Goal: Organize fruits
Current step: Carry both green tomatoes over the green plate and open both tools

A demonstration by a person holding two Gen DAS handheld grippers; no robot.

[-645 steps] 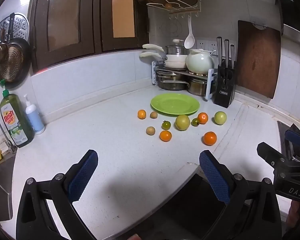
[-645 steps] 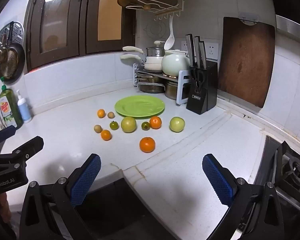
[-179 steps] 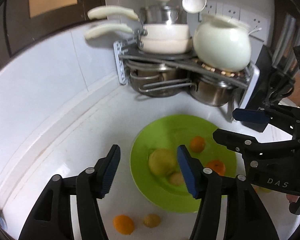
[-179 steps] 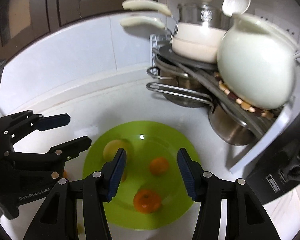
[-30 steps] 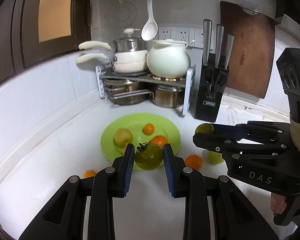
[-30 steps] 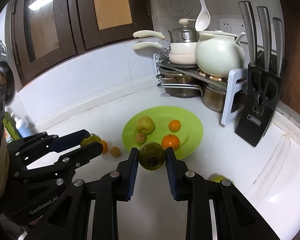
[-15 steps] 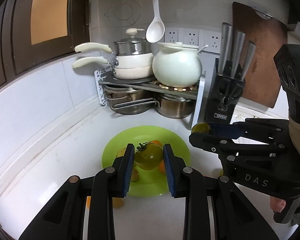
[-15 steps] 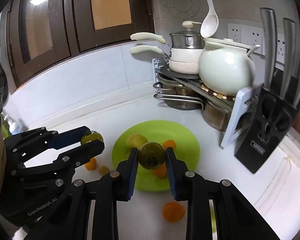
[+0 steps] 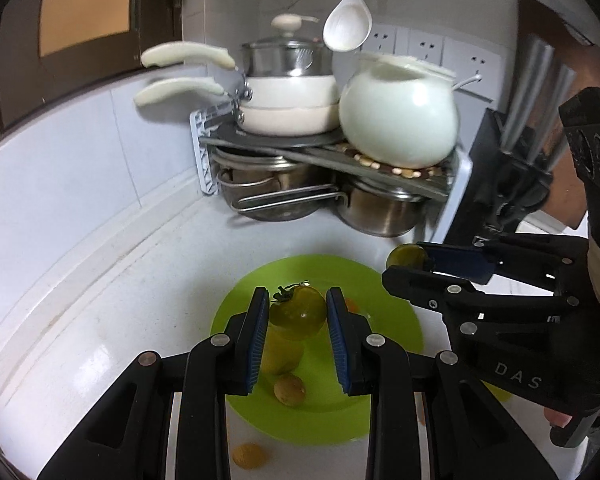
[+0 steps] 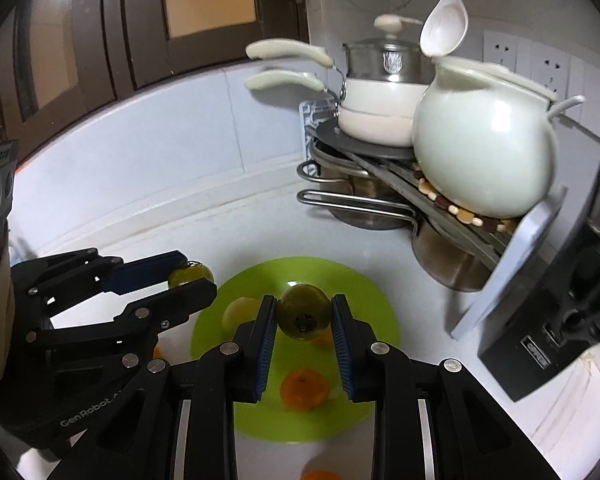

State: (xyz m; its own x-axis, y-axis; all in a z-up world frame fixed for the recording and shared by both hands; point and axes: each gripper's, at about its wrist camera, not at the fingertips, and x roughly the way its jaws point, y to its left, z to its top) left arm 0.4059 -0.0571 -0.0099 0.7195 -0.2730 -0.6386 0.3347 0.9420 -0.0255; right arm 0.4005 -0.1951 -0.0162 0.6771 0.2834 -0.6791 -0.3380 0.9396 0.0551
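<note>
Your left claw [image 9: 297, 316] and right claw [image 10: 304, 316] each pinch a green tomato [image 9: 298, 312] directly above the green plate [image 9: 396, 316].

orange [image 10: 319, 474] cut off at frame bottom; knife block [image 10: 556, 312] blurred.

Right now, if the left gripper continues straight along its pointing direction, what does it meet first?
Probably the green plate: the left gripper, shut on a green tomato, aims down at the plate, over a yellow fruit. Depth is unclear.
</note>
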